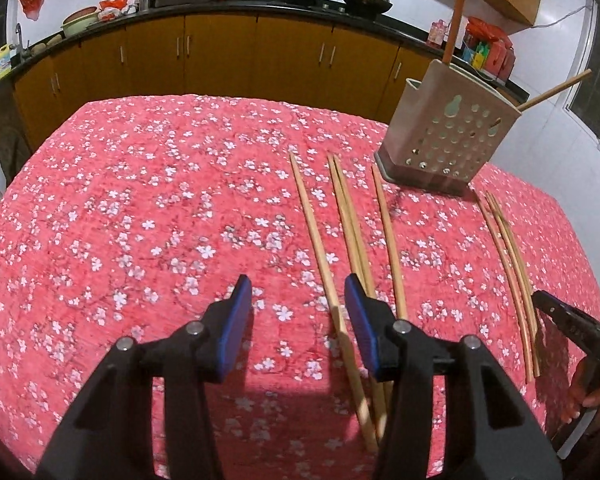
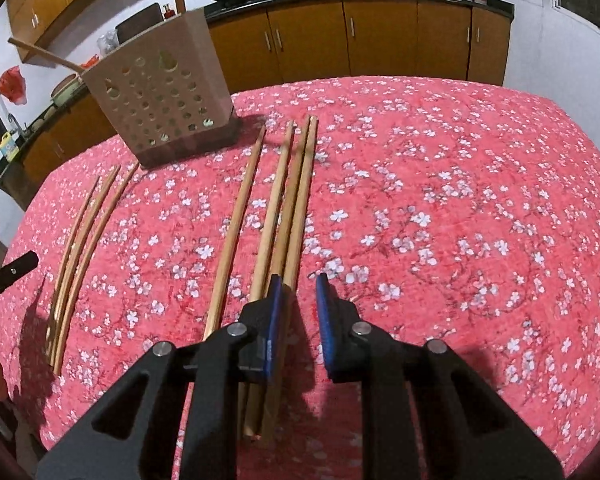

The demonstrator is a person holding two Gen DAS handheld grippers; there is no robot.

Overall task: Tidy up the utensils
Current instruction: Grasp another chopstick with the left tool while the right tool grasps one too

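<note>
Straddling chopsticks point(image 2: 296, 208) (right tongs point(image 2: 298, 312)).

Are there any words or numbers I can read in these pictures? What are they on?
None can be read.
Yellow bottle by the sink: has a label, too blurred.
Colourful boxes on the counter: print too small.
Right gripper: tiny marks on the blue pad, not readable.
Chopstick holder and chopsticks: no writing visible.
</note>
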